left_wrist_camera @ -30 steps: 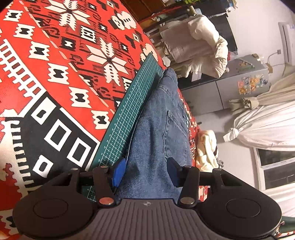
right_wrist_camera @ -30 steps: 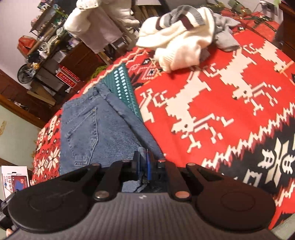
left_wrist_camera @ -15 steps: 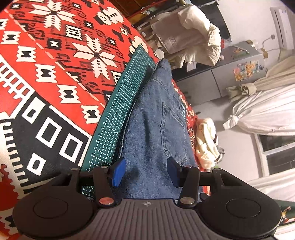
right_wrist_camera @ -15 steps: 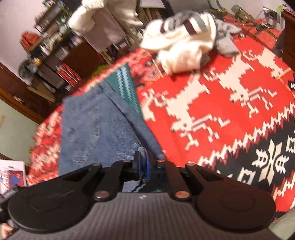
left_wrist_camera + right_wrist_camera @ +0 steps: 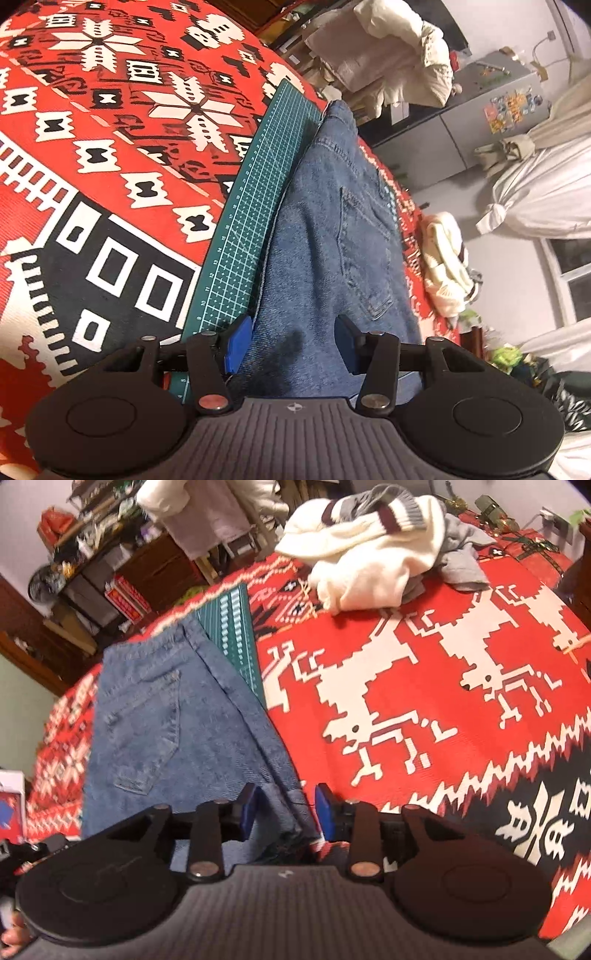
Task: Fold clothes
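Blue jeans (image 5: 325, 236) lie folded on a green mat (image 5: 255, 206); left gripper (image 5: 291, 343) jaws wide apart, holding nothing; right gripper (image 5: 284, 808) jaws apart around the jeans' edge.

The jeans (image 5: 325, 236) under my tongs are medium blue denim with a washed, speckled look and lighter stitching around the pocket. The mat (image 5: 243, 229) beside them is dark green with a fine white grid and small white numbers on its edge. The cloth (image 5: 424, 686) on the table is bright red with white reindeer, white snowflakes and black bands with white squares. The sweater (image 5: 365, 565) is cream white with grey and dark maroon stripes. My pads (image 5: 236, 343) are blue, and their arms are black.
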A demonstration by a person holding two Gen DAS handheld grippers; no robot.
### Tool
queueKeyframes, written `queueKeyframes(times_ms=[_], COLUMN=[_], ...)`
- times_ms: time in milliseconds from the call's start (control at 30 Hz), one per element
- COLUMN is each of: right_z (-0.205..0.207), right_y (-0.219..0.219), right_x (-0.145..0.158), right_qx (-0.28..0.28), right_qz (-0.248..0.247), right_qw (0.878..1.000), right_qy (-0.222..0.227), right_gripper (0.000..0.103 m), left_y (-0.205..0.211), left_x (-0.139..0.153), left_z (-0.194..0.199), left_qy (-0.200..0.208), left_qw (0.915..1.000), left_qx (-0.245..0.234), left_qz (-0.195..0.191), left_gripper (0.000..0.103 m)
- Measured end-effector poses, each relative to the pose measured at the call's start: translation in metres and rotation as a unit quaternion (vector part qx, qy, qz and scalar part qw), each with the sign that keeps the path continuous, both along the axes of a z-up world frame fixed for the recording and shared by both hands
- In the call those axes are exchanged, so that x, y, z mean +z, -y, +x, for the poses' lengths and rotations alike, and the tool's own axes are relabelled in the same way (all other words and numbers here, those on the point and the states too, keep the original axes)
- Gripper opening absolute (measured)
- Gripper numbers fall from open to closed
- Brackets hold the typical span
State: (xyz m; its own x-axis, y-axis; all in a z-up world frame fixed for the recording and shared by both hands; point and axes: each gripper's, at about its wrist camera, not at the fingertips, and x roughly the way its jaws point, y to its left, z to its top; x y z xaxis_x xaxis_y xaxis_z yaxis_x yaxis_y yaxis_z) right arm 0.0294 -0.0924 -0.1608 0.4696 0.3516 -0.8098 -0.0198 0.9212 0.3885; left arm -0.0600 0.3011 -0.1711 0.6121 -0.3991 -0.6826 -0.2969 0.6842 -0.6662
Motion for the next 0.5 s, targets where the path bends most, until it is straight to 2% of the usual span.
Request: queueKeyframes(times_ms=[67,100,167,233,267,300,500], right_z=[0.001,0.002,0.001,0.000,-0.001,-0.003,-0.011], right_y=[-0.001,-0.001,-0.004,-0.009,-0.012,-0.014,-0.016], right_x=[-0.002,-0.003,-0.002,0.000,0.002,0.004,0.009], right_qx=[0.007,0.010,0.019,0.034,0.043,0.052,0.072], right_qz=[0.003,0.008,0.007,-0.006,-0.012,-0.018,-0.011], right_qw=[1.000,1.000,1.000,0.999,0.999,0.998,0.997], right_qy=[-0.005,-0.008,-0.008,-0.003,0.000,0.002,-0.014], right_gripper=[0.037,0.031,0.028,0.021,0.019,0.017,0.015], left_y=[0.002,0.004,0.008,0.014,0.016,0.019,0.024], left_x=[-0.001,-0.001,-0.001,-0.002,-0.002,-0.002,0.002], left_z=[0.001,0.002,0.004,0.006,0.006,0.007,0.012], left_qy=[-0.005,-0.005,-0.007,-0.016,-0.020,-0.024,-0.024], left_qw=[0.9999,0.9998,0.9994,0.9983,0.9973,0.9962,0.9908], left_qx=[-0.006,-0.011,-0.023,-0.034,-0.039,-0.045,-0.066], left_qz=[0.010,0.014,0.026,0.045,0.058,0.070,0.115], left_gripper=[0.048,0.047,0.044,0.034,0.022,0.016,0.009])
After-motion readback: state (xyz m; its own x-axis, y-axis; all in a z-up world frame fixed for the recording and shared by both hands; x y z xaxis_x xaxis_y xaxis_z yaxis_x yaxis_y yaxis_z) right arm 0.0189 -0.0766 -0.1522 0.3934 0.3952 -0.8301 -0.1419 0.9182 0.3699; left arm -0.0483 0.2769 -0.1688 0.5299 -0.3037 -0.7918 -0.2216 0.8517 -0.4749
